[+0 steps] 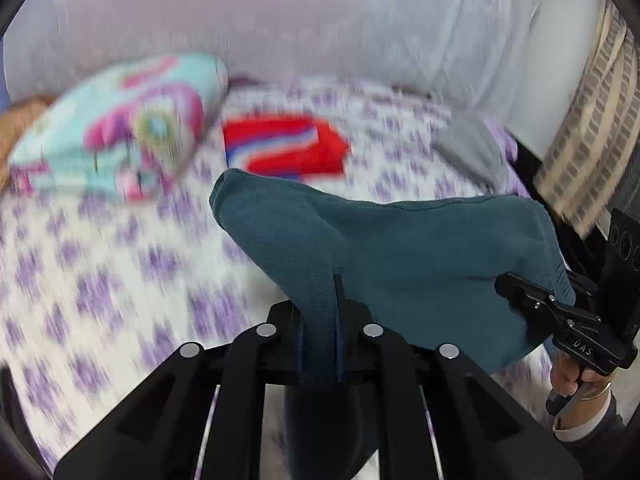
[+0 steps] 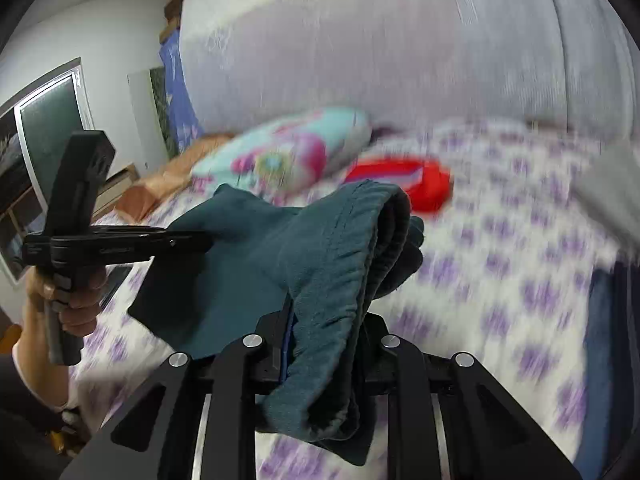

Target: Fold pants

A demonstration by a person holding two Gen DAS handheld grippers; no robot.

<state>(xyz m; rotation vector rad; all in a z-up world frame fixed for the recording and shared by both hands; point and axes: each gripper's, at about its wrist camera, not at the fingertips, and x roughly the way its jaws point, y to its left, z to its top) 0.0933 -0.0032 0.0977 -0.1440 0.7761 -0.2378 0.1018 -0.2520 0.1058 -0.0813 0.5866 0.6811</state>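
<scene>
Both tongs, left tongs [image 1: 320, 312] and right tongs [image 2: 324, 320], are clamping the soft, limp teal fleece pants [image 1: 400, 248]; gripping the thick waistband is looking safest.

The pants [image 1: 400, 248] are dark teal. The bed sheet [image 1: 100, 280] is white with purple flowers. The pillow [image 1: 120, 132] is turquoise and pink, the folded cloth [image 1: 288, 144] red.
</scene>
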